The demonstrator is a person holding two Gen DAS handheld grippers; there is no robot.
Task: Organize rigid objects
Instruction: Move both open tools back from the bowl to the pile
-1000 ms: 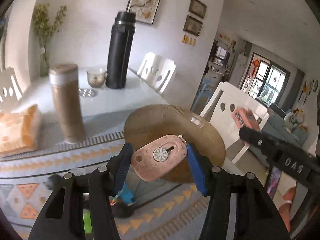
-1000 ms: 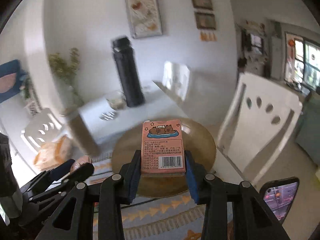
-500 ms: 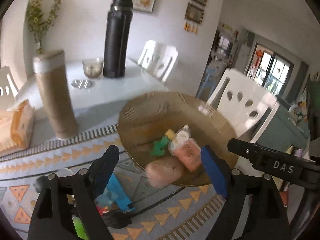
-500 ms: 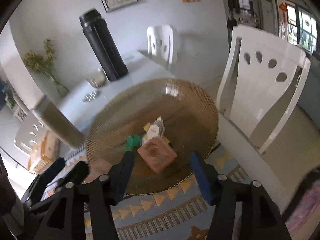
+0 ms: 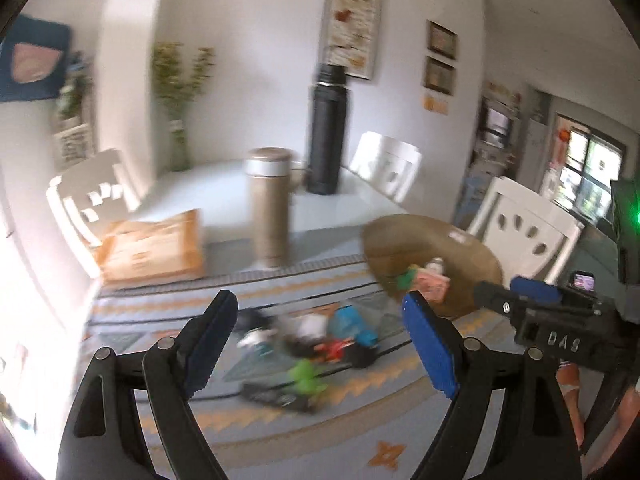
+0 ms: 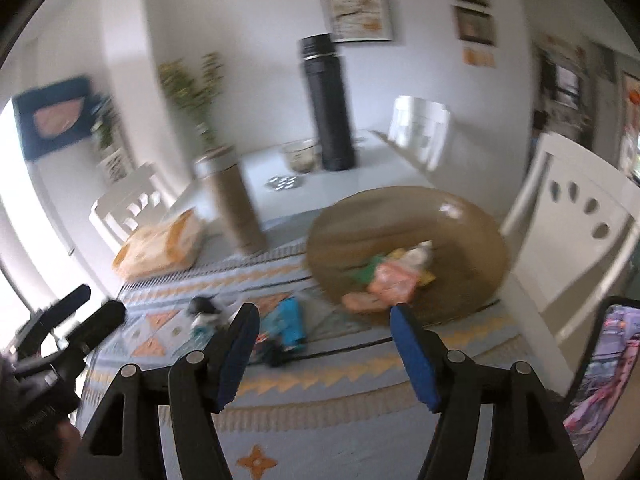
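Left tongs (image 5: pixel 316 328): spread wide, released, nothing between the blue pads (image 5: pixel 430 348). They hang above the patterned mat (image 5: pixel 360 400), over a blurred cluster of small objects (image 5: pixel 316 344) lying loose on it; no contact is visible.

Right tongs (image 6: pixel 322 344): jaws opening, partly spread, nothing between them and nothing touched. They point at the mat near the front rim of the brown bowl (image 6: pixel 472 224).

Task items: a pink box (image 6: pixel 392 282), a pink oval piece (image 6: pixel 360 302), a green piece (image 6: pixel 366 272) and further small items lie inside the bowl. A blue object (image 6: pixel 290 324) and other small pieces lie on the mat, just left of the bowl. Motion blur prevents closer identification.

Edges and clearance: the bowl sits near the right edge of the counter (image 5: pixel 224 184), with a white chair (image 6: pixel 580 232) just beyond. The front part of the mat is open.

Surface and room: behind the mat stand a tan flask (image 5: pixel 270 208) and a tall black flask (image 5: pixel 326 132), well apart. An orange-and-white pack (image 5: pixel 152 246) lies at the left. White walls carry framed pictures (image 5: pixel 352 20).
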